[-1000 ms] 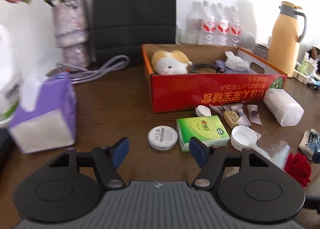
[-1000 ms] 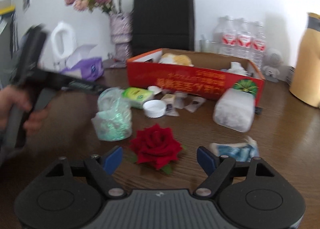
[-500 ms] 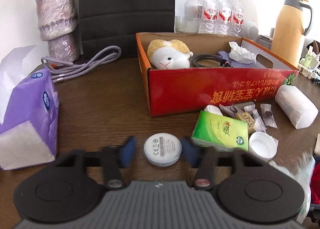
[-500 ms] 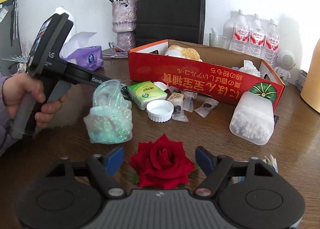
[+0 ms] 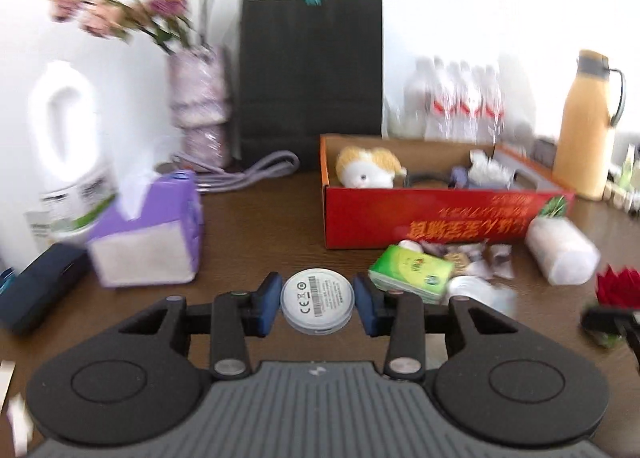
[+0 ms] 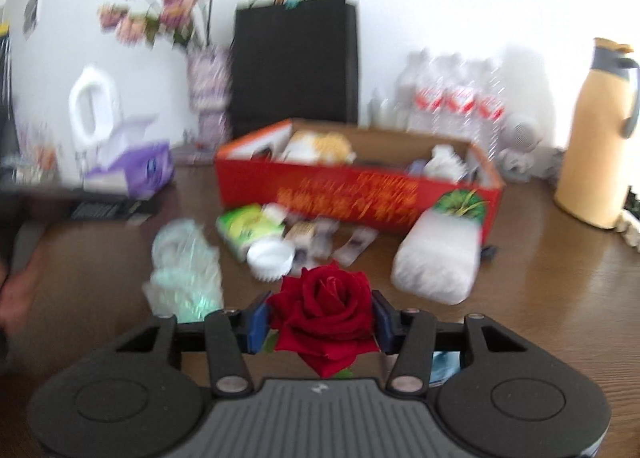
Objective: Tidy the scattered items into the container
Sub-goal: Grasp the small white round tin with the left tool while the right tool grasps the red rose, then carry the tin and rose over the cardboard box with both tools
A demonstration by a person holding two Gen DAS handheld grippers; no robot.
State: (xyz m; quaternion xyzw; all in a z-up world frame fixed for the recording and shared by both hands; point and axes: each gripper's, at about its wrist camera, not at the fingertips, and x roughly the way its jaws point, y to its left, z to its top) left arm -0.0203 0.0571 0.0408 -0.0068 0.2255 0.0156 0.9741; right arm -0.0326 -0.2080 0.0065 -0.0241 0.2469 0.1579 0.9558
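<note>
My left gripper (image 5: 318,304) is shut on a round white disc (image 5: 317,300) and holds it above the table. My right gripper (image 6: 323,320) is shut on a red rose (image 6: 326,310), also lifted. The red cardboard box (image 5: 440,214) stands ahead with a plush toy (image 5: 366,170), a cable and tissue inside; it also shows in the right wrist view (image 6: 352,194). In front of it lie a green tissue pack (image 5: 412,270), a white cap (image 6: 269,258), small sachets (image 6: 354,244), a white cotton-swab pack (image 6: 438,258) and a clear crumpled bag (image 6: 186,270).
A purple tissue box (image 5: 150,234), a dark case (image 5: 38,298) and a white jug (image 5: 64,146) stand on the left. A flower vase (image 5: 198,110), black paper bag (image 5: 310,74), water bottles (image 5: 456,102) and a tan thermos (image 5: 586,126) line the back.
My left gripper closed on the white disc and lifted it. My right gripper closed on the rose and raised it. Both views pulled up and back.
</note>
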